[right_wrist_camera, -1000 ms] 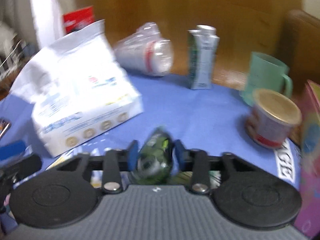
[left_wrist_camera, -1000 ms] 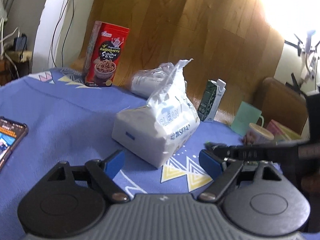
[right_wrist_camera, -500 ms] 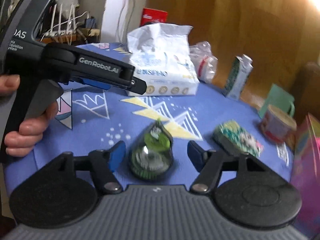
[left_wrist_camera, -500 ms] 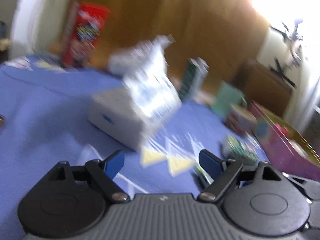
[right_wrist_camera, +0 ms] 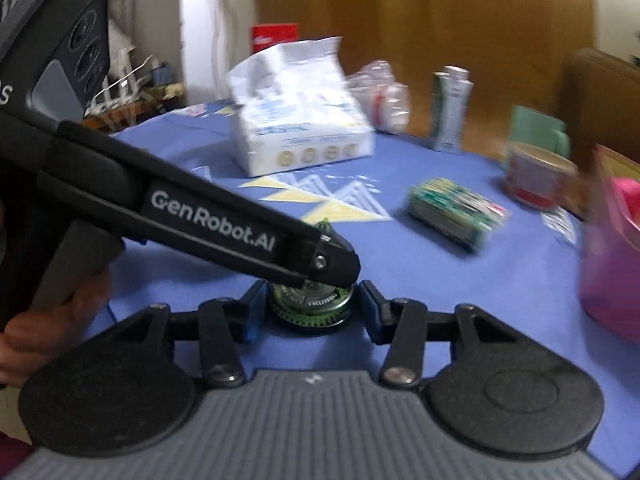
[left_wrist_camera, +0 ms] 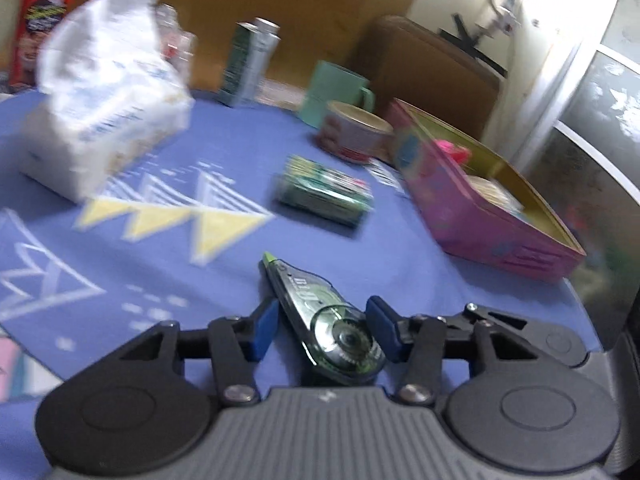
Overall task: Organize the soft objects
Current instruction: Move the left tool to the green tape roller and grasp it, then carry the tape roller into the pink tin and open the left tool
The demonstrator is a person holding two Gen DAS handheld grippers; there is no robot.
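A clear green correction tape dispenser (left_wrist_camera: 320,320) lies on the blue cloth between the blue pads of my left gripper (left_wrist_camera: 322,305). Its jaws are closing and both pads touch the dispenser's sides. In the right wrist view the same dispenser (right_wrist_camera: 310,306) sits between the pads of my right gripper (right_wrist_camera: 312,296). Those jaws are closing too, with a thin gap on each side. One finger of my left gripper (right_wrist_camera: 240,228) crosses above it. A white tissue pack (left_wrist_camera: 108,100) and a small green tissue packet (left_wrist_camera: 324,192) lie farther back.
An open pink tin box (left_wrist_camera: 480,216) stands at the right. Behind the packet are a red cup (left_wrist_camera: 352,132), a mint mug (left_wrist_camera: 336,92) and a carton (left_wrist_camera: 248,64). A red box (left_wrist_camera: 40,20) stands far left. A person's hand (right_wrist_camera: 48,320) grips the left tool's handle.
My right gripper let the dispenser go onto the cloth, then narrowed again around it. My left gripper swung right, came over the dispenser and narrowed onto it.
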